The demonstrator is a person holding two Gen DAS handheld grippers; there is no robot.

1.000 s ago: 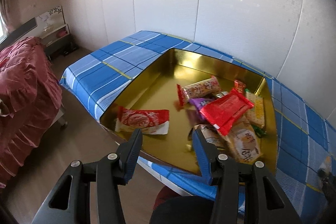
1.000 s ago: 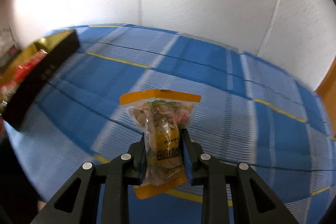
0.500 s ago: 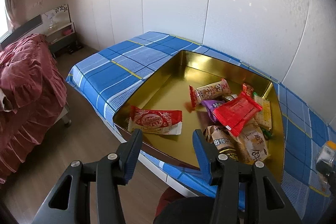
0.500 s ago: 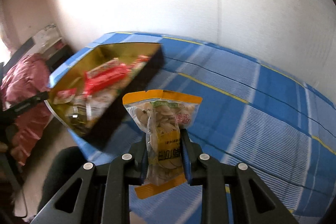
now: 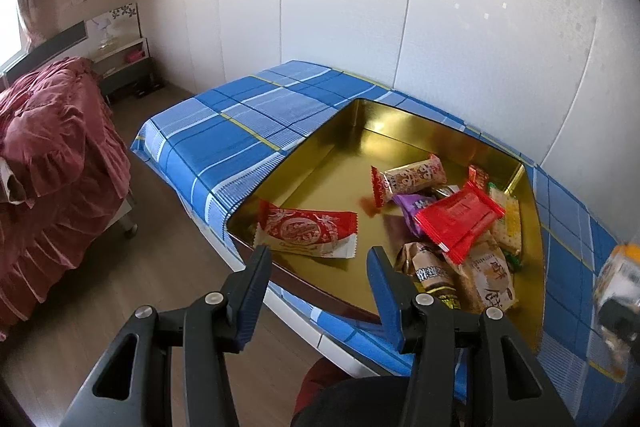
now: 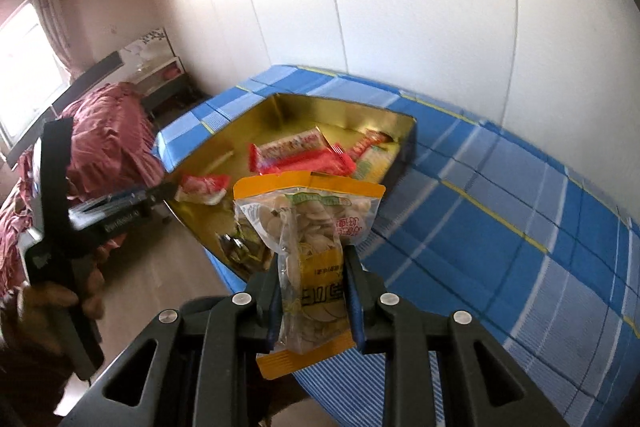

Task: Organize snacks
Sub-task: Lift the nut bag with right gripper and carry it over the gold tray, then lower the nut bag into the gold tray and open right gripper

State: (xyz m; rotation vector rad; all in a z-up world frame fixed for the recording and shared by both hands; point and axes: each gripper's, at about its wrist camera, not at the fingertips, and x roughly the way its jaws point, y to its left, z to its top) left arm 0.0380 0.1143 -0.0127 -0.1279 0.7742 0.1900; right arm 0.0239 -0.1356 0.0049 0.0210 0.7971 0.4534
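A gold tray [image 5: 320, 183] sits on a blue plaid table [image 5: 248, 115] and holds several snack packets: a red-and-white packet [image 5: 308, 233] near its front left, a bright red packet [image 5: 460, 219] on a pile at the right. My left gripper [image 5: 320, 259] is open and empty, held before the tray's near edge. My right gripper [image 6: 314, 259] is shut on a clear nut bag with orange ends [image 6: 310, 227], held upright in the air to the right of the tray [image 6: 288, 115]. The bag also shows blurred in the left wrist view [image 5: 618, 275].
A bed with a dark red ruffled cover [image 5: 52, 155] stands left of the table across a wooden floor [image 5: 132, 291]. A white panelled wall [image 5: 400, 7] runs behind the table. The table's right half [image 6: 500, 211] is bare cloth. The left gripper shows in the right wrist view [image 6: 132, 197].
My right gripper has swung left with the nut bag, from over the bare cloth towards the tray. My left gripper has drawn back slightly and stayed open.
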